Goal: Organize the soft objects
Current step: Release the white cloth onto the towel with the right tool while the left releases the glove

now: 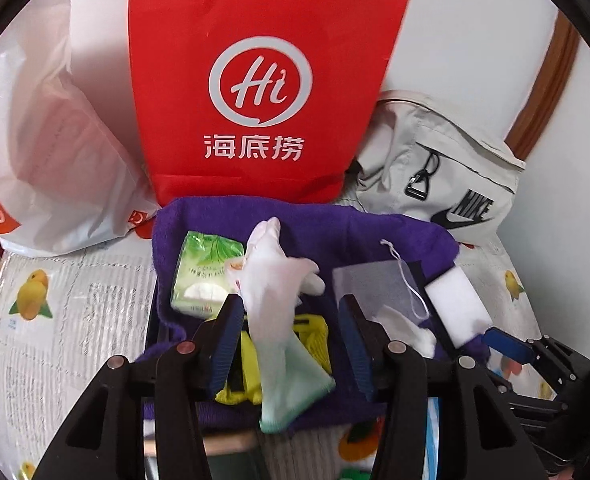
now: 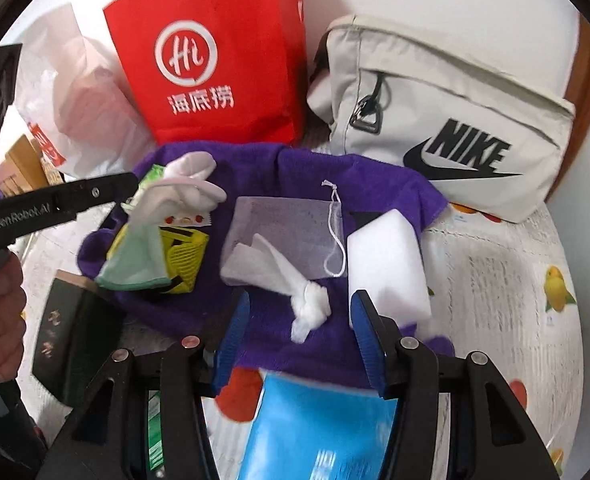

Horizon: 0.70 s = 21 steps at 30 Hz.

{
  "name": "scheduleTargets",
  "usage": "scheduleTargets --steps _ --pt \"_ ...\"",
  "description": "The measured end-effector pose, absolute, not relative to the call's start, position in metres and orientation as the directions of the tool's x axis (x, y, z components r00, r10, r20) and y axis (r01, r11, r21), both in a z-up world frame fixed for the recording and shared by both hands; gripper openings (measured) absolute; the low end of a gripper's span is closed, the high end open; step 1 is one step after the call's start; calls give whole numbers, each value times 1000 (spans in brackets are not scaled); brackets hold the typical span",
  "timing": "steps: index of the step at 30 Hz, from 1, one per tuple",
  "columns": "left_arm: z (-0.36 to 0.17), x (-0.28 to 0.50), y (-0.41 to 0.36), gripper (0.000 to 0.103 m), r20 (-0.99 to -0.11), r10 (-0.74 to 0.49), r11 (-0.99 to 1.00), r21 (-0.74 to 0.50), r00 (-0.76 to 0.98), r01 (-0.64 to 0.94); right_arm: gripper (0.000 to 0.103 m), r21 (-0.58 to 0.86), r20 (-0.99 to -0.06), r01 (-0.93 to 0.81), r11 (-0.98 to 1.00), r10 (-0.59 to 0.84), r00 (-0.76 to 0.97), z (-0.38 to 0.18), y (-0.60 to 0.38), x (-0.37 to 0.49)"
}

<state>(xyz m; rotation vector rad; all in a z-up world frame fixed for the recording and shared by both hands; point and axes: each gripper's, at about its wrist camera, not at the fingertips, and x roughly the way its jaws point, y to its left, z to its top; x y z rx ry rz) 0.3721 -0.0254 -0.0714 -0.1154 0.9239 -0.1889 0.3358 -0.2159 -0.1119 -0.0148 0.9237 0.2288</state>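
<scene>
A purple towel [image 1: 335, 232] [image 2: 375, 184] lies on the table with soft things on it. A white glove with a green cuff [image 1: 279, 312] [image 2: 163, 216] hangs between the fingers of my left gripper [image 1: 291, 340], which is open wide around it. Under it is a yellow mesh item [image 1: 315, 340] [image 2: 183, 256]. A green tissue pack [image 1: 203, 272], a mesh drawstring pouch [image 2: 291, 232], a knotted white wipe [image 2: 291, 280] and a white sponge block [image 2: 387, 264] lie on the towel. My right gripper [image 2: 299, 340] is open just before the wipe.
A red paper bag [image 1: 255, 80] [image 2: 215, 64], a white plastic bag [image 1: 47, 140] and a beige Nike pouch [image 2: 447, 120] [image 1: 443, 168] stand behind the towel. A blue packet [image 2: 319, 432] lies under my right gripper. A dark box [image 2: 75, 340] sits at left.
</scene>
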Motion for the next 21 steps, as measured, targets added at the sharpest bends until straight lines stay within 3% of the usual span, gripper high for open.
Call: scheduleTargets --steps 16,21 --pt "-45 250 -42 47 -772 -223 973 -142 595 180 53 130 -705 -194 972 228 671 -74 -225 201" --pt "-48 211 -39 52 -767 -238 969 -147 596 198 53 142 -698 -199 970 241 675 -77 -226 165"
